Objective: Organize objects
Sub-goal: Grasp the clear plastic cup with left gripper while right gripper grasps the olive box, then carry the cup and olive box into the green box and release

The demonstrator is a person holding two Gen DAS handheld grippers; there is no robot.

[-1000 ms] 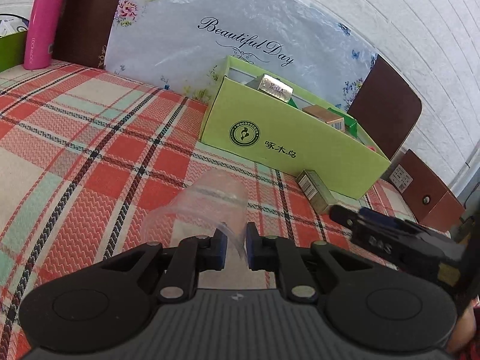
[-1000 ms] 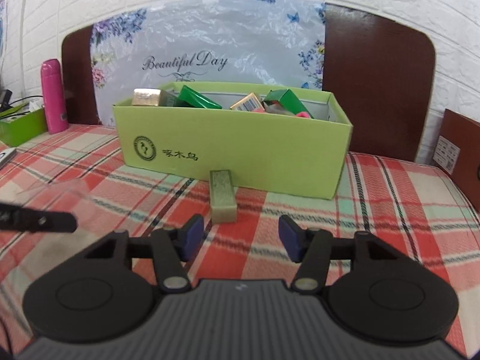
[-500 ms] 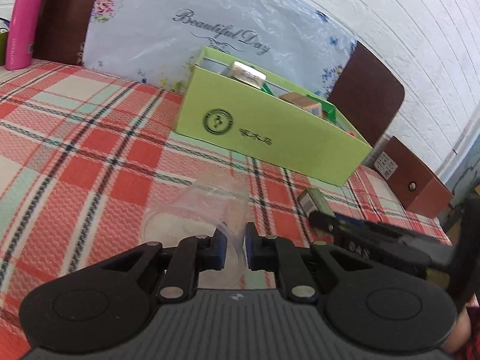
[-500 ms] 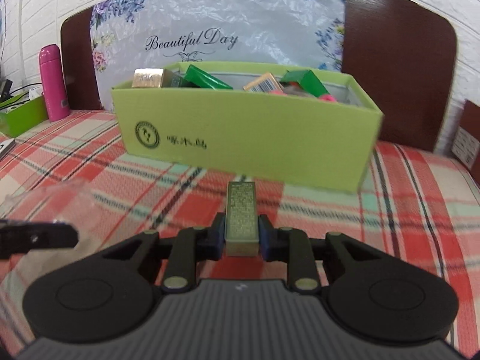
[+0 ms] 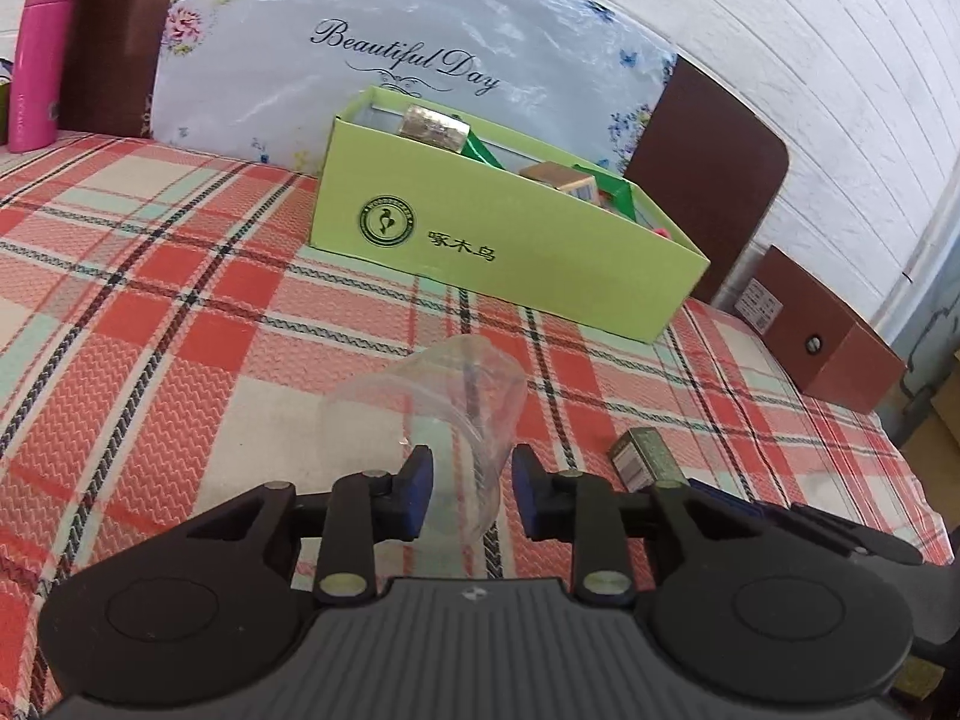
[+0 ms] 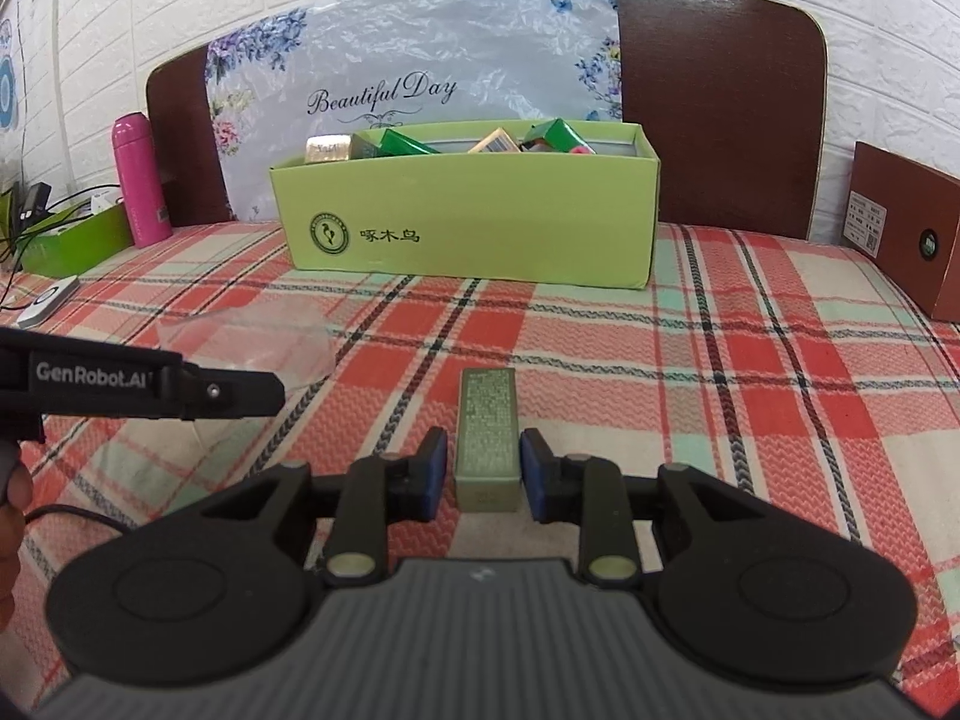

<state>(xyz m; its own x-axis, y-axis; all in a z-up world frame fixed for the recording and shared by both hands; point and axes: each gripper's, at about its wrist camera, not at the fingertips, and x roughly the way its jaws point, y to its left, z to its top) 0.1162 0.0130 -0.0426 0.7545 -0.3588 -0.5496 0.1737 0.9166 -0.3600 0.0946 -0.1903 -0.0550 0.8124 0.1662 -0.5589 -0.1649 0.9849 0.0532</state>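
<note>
A small olive box (image 6: 485, 441) is seen lying on the plaid cloth (image 6: 750, 396) between the blue pads of the right gripper (image 6: 483, 474). A narrow gap shows on each side of it, so the pads are not pressed on it; the jaws have just been opening a little. The box lies lengthwise, pointing toward the green carton (image 6: 468, 228).

A clear plastic cup (image 5: 438, 420) is seen on its side between the pads of the left gripper (image 5: 470, 495). Those jaws have just been opening too, and the cup is not pinched; whether its wall touches a pad cannot be told.

Both grippers are tilted downward toward the cloth and held side by side, the left one (image 6: 144, 384) showing at the left edge of the right view. Part of a hand (image 6: 9, 516) is seen under it.

The carton stands farther back, filled with small packs. A pink bottle (image 6: 141, 180) stands at the far left, and a brown box (image 6: 900, 228) at the right. Nothing lies between the grippers and the carton.
</note>
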